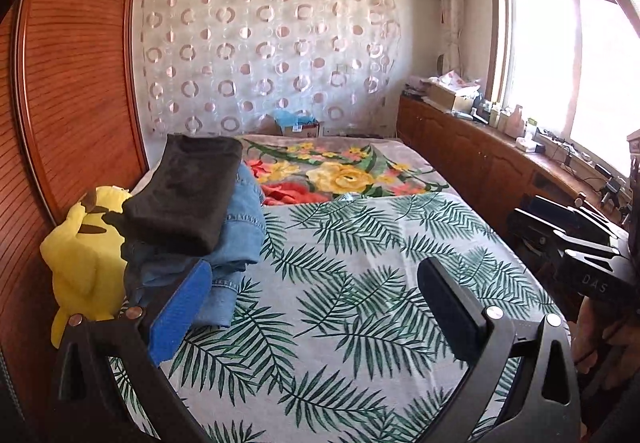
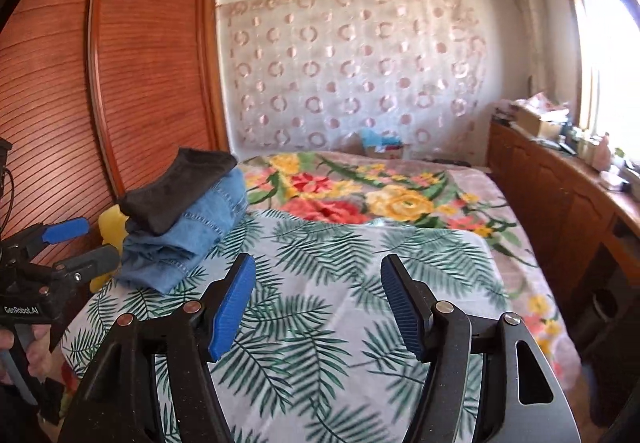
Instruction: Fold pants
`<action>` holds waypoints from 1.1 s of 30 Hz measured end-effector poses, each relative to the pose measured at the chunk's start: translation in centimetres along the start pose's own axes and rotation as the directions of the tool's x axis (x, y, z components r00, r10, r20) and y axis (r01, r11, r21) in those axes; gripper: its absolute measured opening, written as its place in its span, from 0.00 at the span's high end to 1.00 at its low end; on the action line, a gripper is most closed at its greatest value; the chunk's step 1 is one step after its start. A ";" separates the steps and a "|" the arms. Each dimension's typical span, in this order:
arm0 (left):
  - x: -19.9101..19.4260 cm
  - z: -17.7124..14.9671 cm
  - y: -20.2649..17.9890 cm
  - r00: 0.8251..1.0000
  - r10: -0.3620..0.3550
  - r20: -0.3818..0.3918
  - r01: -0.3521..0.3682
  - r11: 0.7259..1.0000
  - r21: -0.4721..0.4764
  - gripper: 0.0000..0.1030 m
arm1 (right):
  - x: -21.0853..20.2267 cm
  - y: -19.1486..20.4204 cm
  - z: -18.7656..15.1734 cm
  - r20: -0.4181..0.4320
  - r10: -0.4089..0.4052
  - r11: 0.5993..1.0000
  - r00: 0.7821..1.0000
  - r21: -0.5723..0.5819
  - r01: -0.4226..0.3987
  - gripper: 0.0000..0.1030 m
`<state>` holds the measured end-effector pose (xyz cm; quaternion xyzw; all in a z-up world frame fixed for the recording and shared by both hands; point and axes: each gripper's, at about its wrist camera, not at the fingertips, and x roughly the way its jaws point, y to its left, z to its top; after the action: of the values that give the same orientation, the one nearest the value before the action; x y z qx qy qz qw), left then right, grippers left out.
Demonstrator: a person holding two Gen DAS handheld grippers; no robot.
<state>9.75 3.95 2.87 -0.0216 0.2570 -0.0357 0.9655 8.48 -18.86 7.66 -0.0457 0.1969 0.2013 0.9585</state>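
Note:
A folded dark brown pair of pants [image 1: 184, 191] [image 2: 176, 191] lies on top of folded blue jeans [image 1: 236, 235] [image 2: 192, 239], stacked at the left side of the bed. My left gripper [image 1: 316, 307] stands open above the leaf-print sheet [image 1: 360, 283], its left pad just right of the stack, nothing between its fingers. It shows again at the left edge of the right wrist view, left gripper [image 2: 80, 243], held by a hand. My right gripper [image 2: 316, 307] is open over the leaf-print sheet [image 2: 320, 263], holding nothing; its black body, right gripper [image 1: 560, 239], shows at the right edge of the left wrist view.
A yellow plush toy [image 1: 84, 259] sits between the stack and the wooden wardrobe [image 1: 72, 83]. A floral blanket [image 1: 340, 171] covers the far half of the bed. A low wooden cabinet [image 1: 480, 155] with clutter runs along the window on the right. A cardboard box [image 1: 300, 127] stands beyond the bed.

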 end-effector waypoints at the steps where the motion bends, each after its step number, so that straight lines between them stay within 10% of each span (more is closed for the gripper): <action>1: -0.4 0.2 -0.3 1.000 0.000 0.009 0.000 1.000 0.004 0.00 | -0.7 0.2 0.0 0.011 -0.011 1.000 1.000 0.005 0.011 0.34; 6: -2.4 0.8 -1.2 0.998 0.010 0.061 -0.011 1.000 0.021 0.00 | -3.5 1.4 -0.8 0.070 -0.051 0.998 0.996 0.036 0.049 0.21; 33: -4.4 0.9 -1.9 0.995 0.015 0.102 -0.018 0.999 0.029 0.00 | -4.2 1.7 -2.8 0.111 -0.094 0.995 0.989 0.034 0.091 0.20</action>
<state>6.23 2.47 5.91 -0.0070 0.2070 -0.0305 0.9778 3.23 -19.30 6.72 -0.0295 0.1429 0.1561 0.9769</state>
